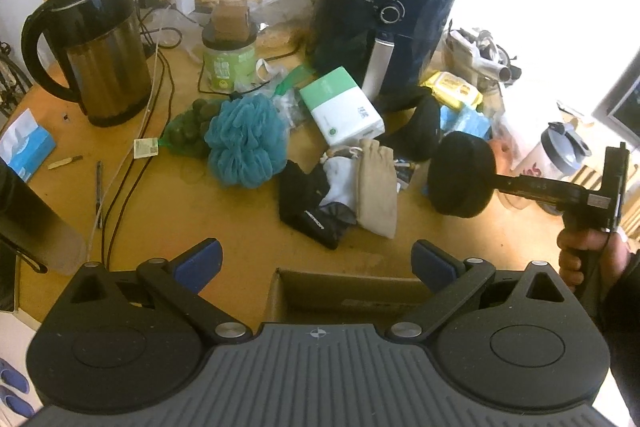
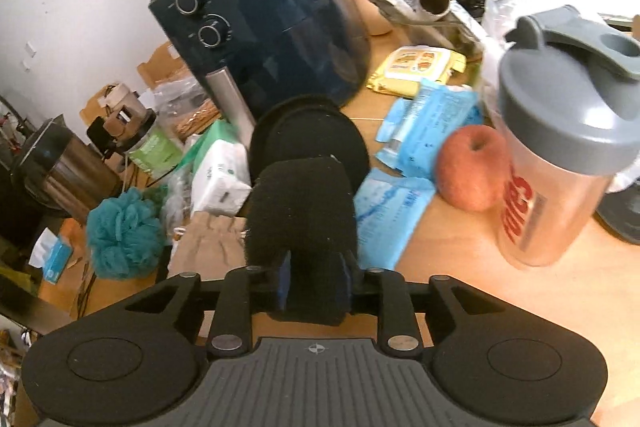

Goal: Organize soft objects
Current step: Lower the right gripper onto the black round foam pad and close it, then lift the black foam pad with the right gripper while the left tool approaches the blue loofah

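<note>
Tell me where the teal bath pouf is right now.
The teal bath pouf lies on the wooden table, left of centre in the left wrist view, between the net bag of green fruit and the white-and-green box, ahead of the kettle.

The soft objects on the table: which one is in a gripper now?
The black foam pad, clamped in the right gripper. The teal bath pouf, beige pouch and black-and-white clothes lie untouched; the left gripper is open and empty.

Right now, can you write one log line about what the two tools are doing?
right tool: shut on black fuzzy pad | left tool: open, empty, above cardboard box | teal pouf: on table
</note>
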The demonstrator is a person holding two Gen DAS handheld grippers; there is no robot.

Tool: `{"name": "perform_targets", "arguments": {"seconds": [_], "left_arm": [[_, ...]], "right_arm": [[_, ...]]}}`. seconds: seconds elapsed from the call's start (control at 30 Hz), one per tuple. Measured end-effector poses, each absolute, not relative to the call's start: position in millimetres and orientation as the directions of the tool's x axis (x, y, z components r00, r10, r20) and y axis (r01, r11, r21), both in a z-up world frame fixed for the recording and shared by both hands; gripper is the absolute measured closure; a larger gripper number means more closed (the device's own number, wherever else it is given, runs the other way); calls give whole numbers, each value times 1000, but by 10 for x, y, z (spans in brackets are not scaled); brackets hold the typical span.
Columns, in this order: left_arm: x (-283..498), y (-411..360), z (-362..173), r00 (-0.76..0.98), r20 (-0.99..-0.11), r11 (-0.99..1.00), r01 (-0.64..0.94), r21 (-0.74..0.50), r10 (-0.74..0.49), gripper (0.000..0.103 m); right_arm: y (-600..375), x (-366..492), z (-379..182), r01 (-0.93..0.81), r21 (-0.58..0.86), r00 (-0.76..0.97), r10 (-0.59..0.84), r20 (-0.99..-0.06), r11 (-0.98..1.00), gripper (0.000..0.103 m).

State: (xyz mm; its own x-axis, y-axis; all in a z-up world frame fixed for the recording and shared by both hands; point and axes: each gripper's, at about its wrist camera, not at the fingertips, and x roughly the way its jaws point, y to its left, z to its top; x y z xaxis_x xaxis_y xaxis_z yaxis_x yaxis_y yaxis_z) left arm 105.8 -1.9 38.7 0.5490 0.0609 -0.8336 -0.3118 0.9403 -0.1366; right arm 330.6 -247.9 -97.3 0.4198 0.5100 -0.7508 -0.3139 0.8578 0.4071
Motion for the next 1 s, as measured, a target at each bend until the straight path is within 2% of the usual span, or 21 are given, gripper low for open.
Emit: {"name": "perform_targets", "arguments": {"seconds": [0.13, 0.3, 0.67, 0.77, 0.83, 0.87, 1.0], "left_arm": [[1040, 14, 385, 549, -834, 942, -304, -140, 53, 0], [1015, 44, 379, 548, -835, 941, -307, -146, 49, 0], [943, 86, 367, 548, -835, 934, -320, -158, 46, 0], [917, 103, 373, 549, -835, 931, -327, -159, 51, 0], [899, 114, 370, 548, -835, 929, -334, -160, 53, 0], [893, 122, 366, 546, -836, 927, -338, -162, 54, 0], [869, 144, 359, 540, -840, 923, -347, -165, 53, 0]], "right_arm": [[-2485, 3254, -978, -322, 383, 422, 493, -761, 866, 69], [-2435, 3145, -990, -369, 346, 400, 483, -779, 863, 67], [-2486, 2970, -1051, -357, 309, 376, 439, -816, 881, 62], [-2477, 2910, -973, -384, 302, 391, 450, -803, 872, 44], [-2430, 2866, -900, -427, 296, 408, 474, -780, 855, 16], [-2376, 2849, -875, -459, 276, 417, 479, -773, 845, 13], [-2097, 2913, -932, -560, 177, 402, 452, -796, 810, 14]]}}
